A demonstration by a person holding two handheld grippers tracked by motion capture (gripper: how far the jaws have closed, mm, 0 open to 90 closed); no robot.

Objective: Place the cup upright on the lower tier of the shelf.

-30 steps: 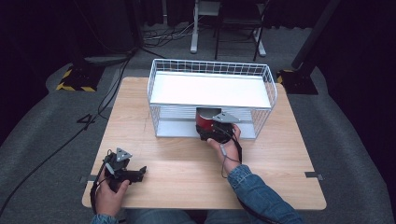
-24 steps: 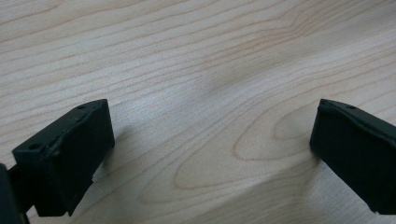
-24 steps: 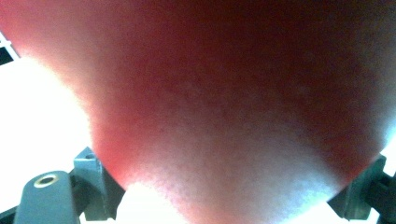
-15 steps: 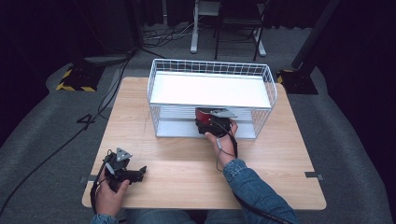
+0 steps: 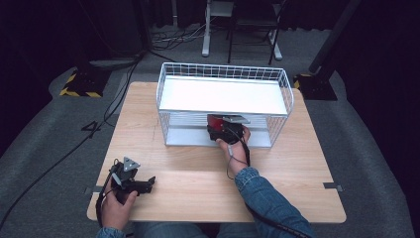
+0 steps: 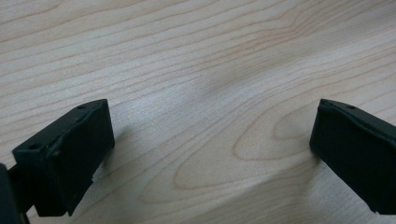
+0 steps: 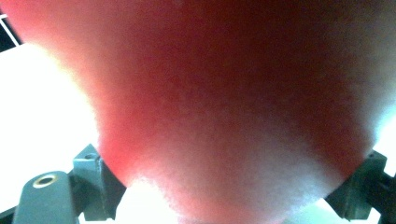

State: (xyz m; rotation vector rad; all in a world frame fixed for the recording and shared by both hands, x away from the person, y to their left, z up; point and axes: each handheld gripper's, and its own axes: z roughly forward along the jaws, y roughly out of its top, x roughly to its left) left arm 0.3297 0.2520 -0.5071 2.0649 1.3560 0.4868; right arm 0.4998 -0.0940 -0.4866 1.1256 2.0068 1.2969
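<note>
Wooden table (image 5: pixel 198 173); white wire rack (image 5: pixel 224 94)

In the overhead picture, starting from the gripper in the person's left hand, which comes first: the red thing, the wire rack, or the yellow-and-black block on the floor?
1. Wire rack, up and right of the left gripper.
2. Red thing, inside the rack's lower level.
3. Striped block, on the floor beyond the table's far left corner.

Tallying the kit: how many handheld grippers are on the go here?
2. The left gripper rests on the wooden table near its front left corner; the right gripper reaches into the wire rack's lower level, jaws around a red object.
</note>
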